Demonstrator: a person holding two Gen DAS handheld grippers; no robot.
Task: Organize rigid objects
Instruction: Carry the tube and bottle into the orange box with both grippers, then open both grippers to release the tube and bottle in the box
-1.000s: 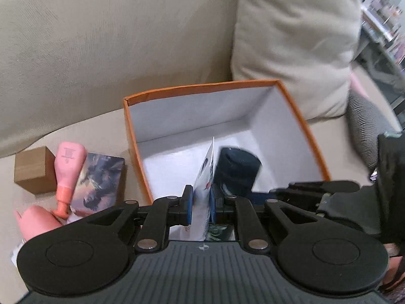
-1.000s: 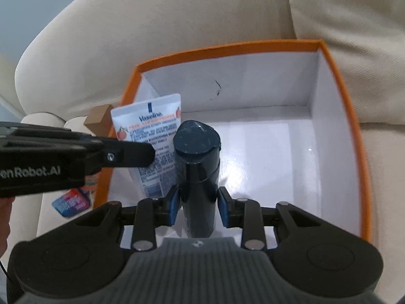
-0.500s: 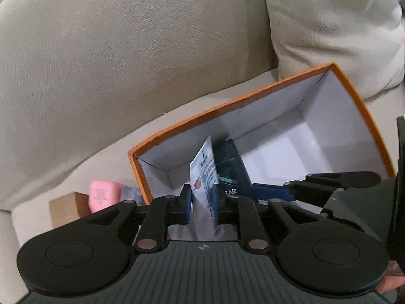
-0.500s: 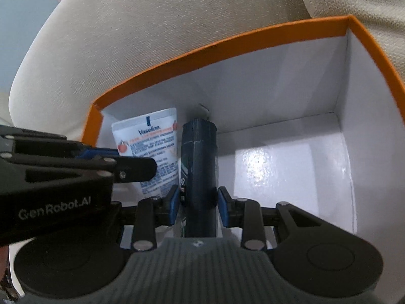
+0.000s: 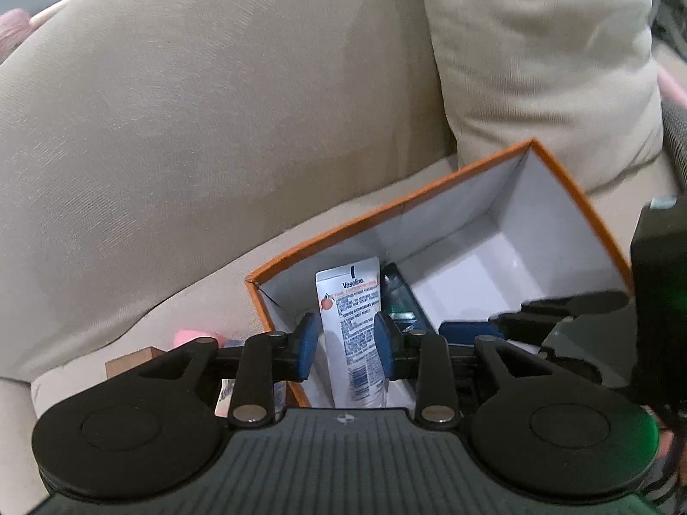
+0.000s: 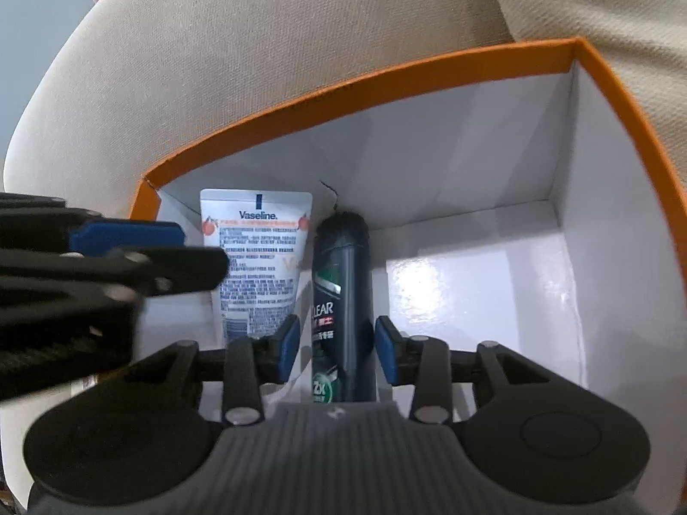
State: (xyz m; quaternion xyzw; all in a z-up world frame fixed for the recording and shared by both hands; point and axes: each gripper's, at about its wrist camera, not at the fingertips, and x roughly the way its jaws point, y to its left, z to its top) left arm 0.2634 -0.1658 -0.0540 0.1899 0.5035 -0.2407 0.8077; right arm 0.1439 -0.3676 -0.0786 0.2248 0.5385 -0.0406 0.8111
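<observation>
One tube (image 6: 257, 253) and one dark bottle (image 6: 343, 300) lie side by side at the left of one orange box (image 6: 429, 73) on a beige sofa (image 5: 214, 128). Both grippers, left (image 5: 345, 343) and right (image 6: 337, 347), have fingers spread, the tube and the bottle loose between them.

At the centre of your right wrist frame, the tube (image 6: 257, 257) and the bottle (image 6: 343, 296) stand side by side in the box (image 6: 429, 73), tube left, bottle right. Behind the box rises the sofa backrest (image 6: 257, 64). In your left wrist frame a cushion (image 5: 536, 56) sits upper right, and a wooden block (image 5: 129, 362) lies left of the box.
</observation>
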